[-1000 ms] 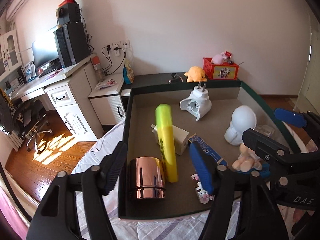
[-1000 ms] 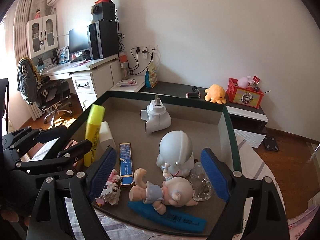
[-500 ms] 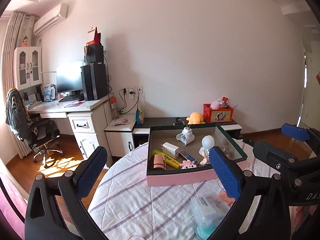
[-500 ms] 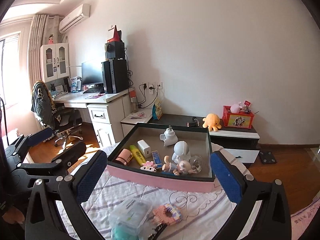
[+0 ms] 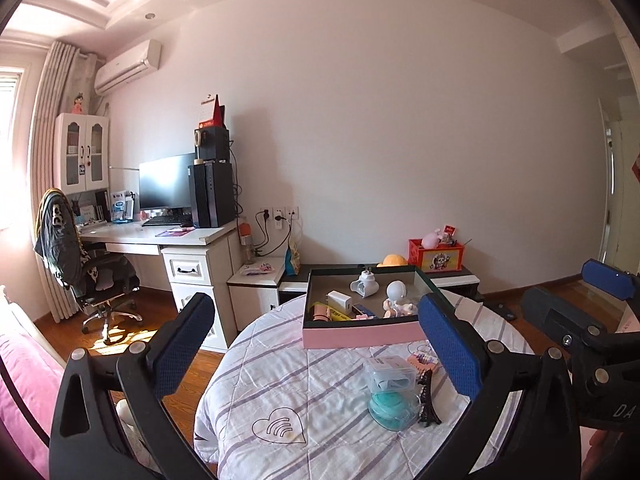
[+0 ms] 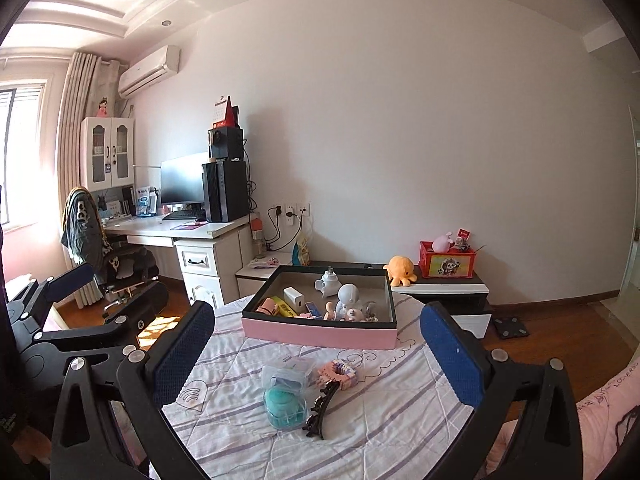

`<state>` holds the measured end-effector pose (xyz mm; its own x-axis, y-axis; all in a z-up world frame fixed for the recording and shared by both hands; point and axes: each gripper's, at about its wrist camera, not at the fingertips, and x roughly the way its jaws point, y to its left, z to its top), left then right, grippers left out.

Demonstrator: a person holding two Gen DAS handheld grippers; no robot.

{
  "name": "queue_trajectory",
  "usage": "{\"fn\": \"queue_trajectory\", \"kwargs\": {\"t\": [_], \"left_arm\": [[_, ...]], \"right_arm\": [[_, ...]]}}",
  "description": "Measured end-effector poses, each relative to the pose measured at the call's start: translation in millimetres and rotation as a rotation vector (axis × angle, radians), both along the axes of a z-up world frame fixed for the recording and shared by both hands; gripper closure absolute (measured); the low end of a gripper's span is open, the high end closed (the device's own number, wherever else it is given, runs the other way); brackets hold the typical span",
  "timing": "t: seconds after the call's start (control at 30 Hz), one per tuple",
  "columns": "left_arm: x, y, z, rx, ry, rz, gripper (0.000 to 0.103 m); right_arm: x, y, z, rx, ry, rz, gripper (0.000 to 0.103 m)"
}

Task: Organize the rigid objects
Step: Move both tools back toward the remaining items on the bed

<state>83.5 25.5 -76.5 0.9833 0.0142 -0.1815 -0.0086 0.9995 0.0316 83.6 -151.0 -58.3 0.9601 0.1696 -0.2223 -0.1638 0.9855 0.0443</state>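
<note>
Both your left tongs (image 5: 316,344) and right tongs (image 6: 316,348) gape wide, having just been opening, nothing between them. The black clip (image 6: 322,410) lies at 6 o'clock of the pink box (image 6: 320,334), long axis 1-to-7; your right is nearer.

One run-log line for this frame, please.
left gripper: open, empty | right gripper: open, empty | pink tray: filled | teal case, black clip: on table
</note>
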Motion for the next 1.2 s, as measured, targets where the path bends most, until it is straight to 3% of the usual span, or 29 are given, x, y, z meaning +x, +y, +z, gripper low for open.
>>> {"fn": "queue_trajectory", "kwargs": {"t": [0.4, 0.83, 0.97, 1.2], "left_arm": [[-25.9, -8.3, 6.0, 0.021, -0.038, -0.001, 0.000], [-16.6, -12.2, -4.1, 0.023, -0.005, -0.009, 0.000], [0.7, -11.8, -18.6, 0.022, 0.059, -0.042, 0.000], [49.3, -15.5, -78.4, 0.021, 0.289, -0.093, 0.000]], "right_arm": [[-31.6, -4.2, 0.8, 0.000, -0.027, -0.026, 0.000], [-17.5, -9.0, -10.1, 0.000, 0.012, -0.036, 0.000], [-2.3, -12.2, -24.3, 0.002, 0.063, -0.034, 0.000], [42.4, -17.7, -79.2, -0.002, 0.239, -0.026, 0.000]]}}
